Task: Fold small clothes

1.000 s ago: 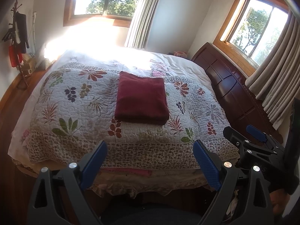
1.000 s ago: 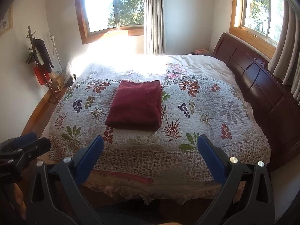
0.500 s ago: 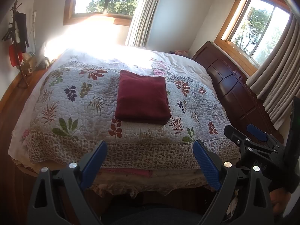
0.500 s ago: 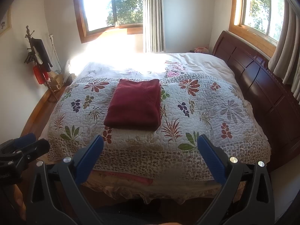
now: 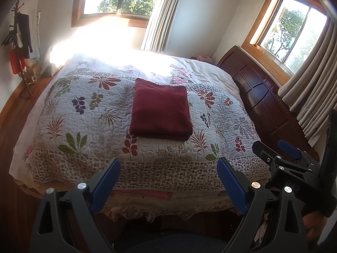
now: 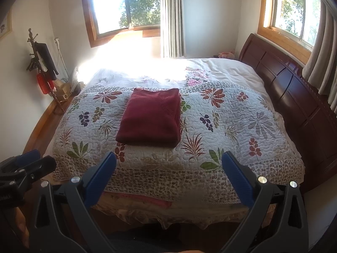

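Dark red folded cloth (image 5: 161, 110) is lying flat on the quilt (image 5: 84, 113), near its middle. We are holding the left gripper (image 5: 168, 181) and right gripper (image 6: 168, 177) wide open, empty, at the bed's near edge.

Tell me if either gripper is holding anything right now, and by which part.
Nothing is held. The left gripper and right gripper are both open and empty, short of the bed; the folded red cloth lies untouched on the quilt.

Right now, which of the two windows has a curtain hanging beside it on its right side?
The window on the far wall, behind the sunlit end of the bed. The other window, above the dark wooden headboard, also has a curtain, so both do.
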